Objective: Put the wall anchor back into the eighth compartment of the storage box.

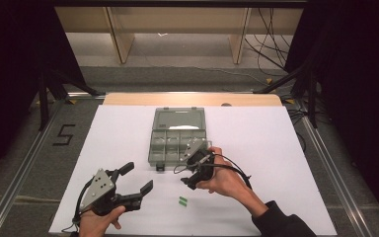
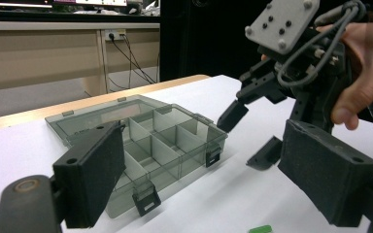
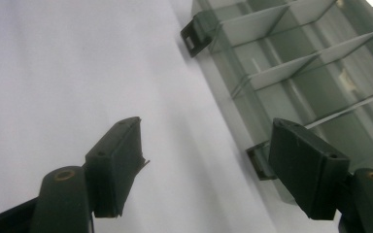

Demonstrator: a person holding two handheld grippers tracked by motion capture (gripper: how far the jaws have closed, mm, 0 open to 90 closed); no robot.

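Open organizer box (image 1: 176, 139); long axis runs away.

Black tongs (image 1: 133, 178) – grey three-cornered plate (dark screws), black cable; dark sleeve (image 1: 282, 221).

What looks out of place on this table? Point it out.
The small green pieces lie loose on the white table, apart from the open compartment box, whose visible compartments look empty. Nothing looks spilled or broken.
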